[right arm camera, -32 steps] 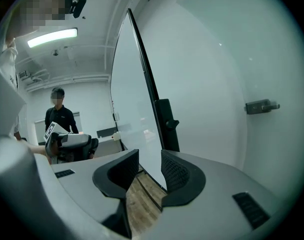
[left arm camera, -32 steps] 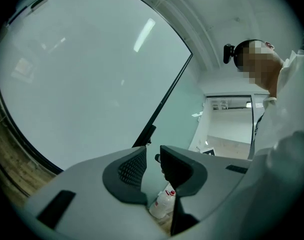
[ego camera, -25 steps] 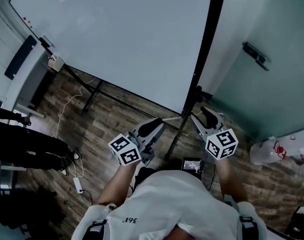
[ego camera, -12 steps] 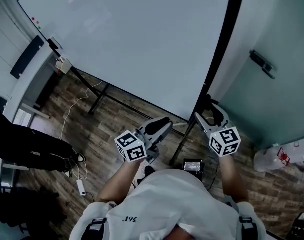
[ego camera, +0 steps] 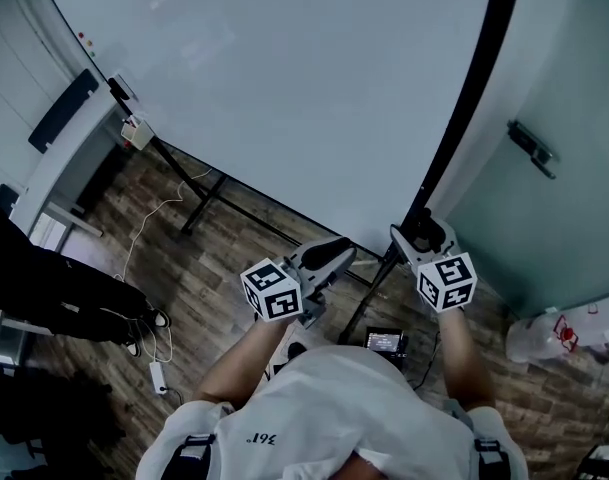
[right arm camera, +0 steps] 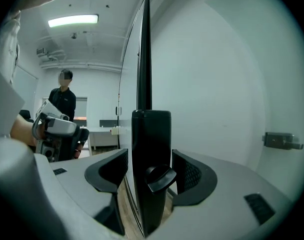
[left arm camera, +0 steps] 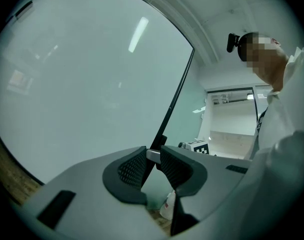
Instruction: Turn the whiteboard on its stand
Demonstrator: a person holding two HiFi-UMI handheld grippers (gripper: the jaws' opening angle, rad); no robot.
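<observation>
The whiteboard (ego camera: 284, 88) fills the upper part of the head view, and a black stand post (ego camera: 464, 118) runs down its right edge. My right gripper (ego camera: 422, 230) straddles the post's black bracket (right arm camera: 151, 154) and its knob (right arm camera: 159, 176). Its jaws have just been opening and stand open, with a gap on each side of the bracket. My left gripper (ego camera: 336, 253) is at the board's lower edge near that corner. Its pads (left arm camera: 129, 166) are nearly together on the silver frame edge (left arm camera: 152, 155).
A frosted door with a handle (ego camera: 532, 148) is close on the right. The stand's legs (ego camera: 199, 203), a cable and power strip (ego camera: 156, 373), a small black device (ego camera: 384, 340) and a white bag (ego camera: 564, 333) are on the wooden floor. A person in dark clothes (ego camera: 44, 288) stands at the left.
The right gripper's jaws have spread apart around the post bracket. Both grippers have shifted a little to the right and up in the head view, staying at the board's lower right corner.
</observation>
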